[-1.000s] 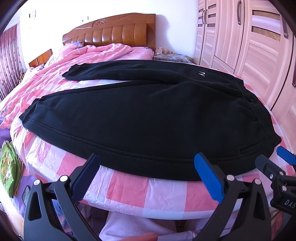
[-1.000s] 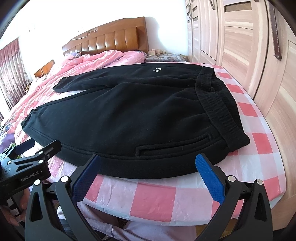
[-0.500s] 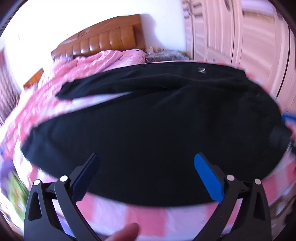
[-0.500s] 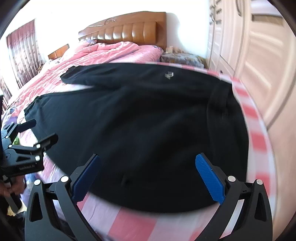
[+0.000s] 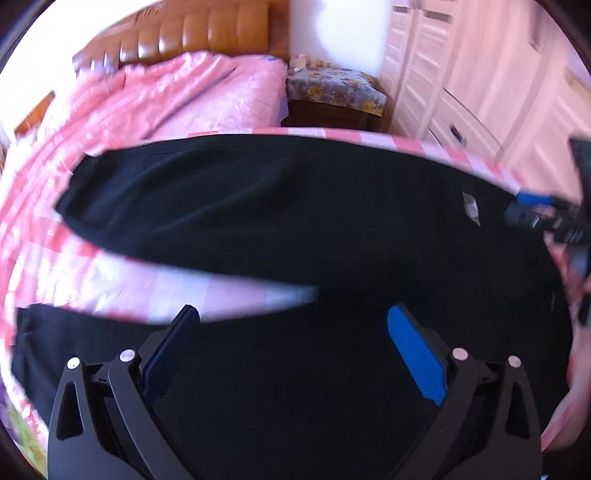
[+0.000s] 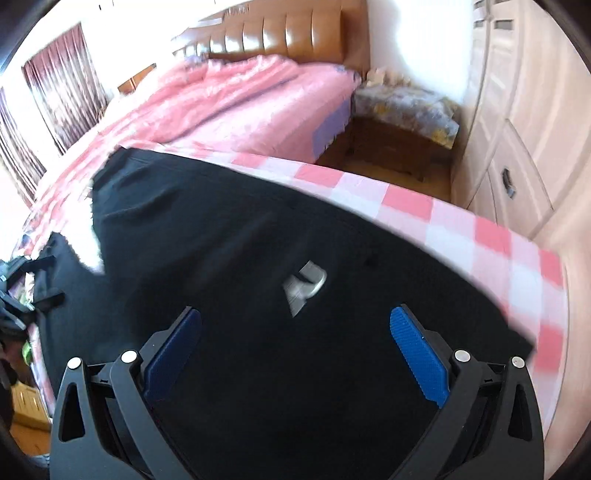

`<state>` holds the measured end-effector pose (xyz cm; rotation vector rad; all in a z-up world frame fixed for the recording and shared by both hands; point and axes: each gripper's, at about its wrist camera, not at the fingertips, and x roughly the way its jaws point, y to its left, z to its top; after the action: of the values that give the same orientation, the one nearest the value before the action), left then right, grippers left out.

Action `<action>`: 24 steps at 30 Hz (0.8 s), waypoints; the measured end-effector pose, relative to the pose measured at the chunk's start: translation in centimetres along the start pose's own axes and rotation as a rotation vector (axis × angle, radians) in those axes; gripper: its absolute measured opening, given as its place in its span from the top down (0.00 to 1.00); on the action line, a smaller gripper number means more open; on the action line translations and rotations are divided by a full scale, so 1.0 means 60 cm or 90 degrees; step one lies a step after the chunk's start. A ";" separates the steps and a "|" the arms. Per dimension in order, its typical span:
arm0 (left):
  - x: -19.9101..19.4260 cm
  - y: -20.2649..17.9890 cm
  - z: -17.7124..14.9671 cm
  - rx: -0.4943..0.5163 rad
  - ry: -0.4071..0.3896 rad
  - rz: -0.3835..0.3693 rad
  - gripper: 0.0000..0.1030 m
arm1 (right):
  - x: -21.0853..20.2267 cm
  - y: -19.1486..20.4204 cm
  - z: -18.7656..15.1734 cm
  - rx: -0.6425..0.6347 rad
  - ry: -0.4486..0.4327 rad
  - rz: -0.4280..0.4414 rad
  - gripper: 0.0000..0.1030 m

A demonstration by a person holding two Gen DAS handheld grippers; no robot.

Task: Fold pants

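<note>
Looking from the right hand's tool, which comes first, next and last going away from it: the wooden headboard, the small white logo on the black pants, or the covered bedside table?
From the right tool:
1. White logo, just ahead on the pants.
2. Bedside table, farther, ahead to the right.
3. Headboard, at the far wall.

Left claw [image 5: 291, 328] with black plastic frame, round silver screws at the joints, ribbed blue pads [image 5: 415, 356] on both fingers, right claw [image 6: 293, 330] of the same black frame, silver screws, blue pads [image 6: 419, 356]
</note>
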<state>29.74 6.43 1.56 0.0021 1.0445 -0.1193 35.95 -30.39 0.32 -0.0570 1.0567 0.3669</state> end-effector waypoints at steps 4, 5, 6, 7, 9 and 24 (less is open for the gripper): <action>0.071 0.015 0.093 -0.047 0.040 -0.047 0.01 | 0.069 -0.053 0.057 -0.002 0.033 0.032 0.11; 0.089 0.015 0.111 -0.061 0.054 -0.064 0.01 | 0.081 -0.060 0.063 -0.006 0.043 0.038 0.14; 0.110 0.020 0.134 -0.082 0.074 -0.095 0.01 | 0.096 -0.070 0.070 -0.014 0.056 0.048 0.19; 0.130 0.023 0.154 -0.101 0.093 -0.122 0.01 | 0.106 -0.075 0.074 -0.020 0.065 0.054 0.21; 0.165 0.024 0.183 -0.143 0.133 -0.185 0.01 | 0.109 -0.078 0.075 -0.050 0.060 0.078 0.23; 0.268 -0.014 0.279 -0.349 0.204 -0.299 0.02 | -0.051 0.058 -0.027 -0.285 -0.130 0.018 0.91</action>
<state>52.08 3.07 -3.81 -0.7446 1.3562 -0.2606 32.15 -28.31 2.63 -0.3978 0.7594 0.6169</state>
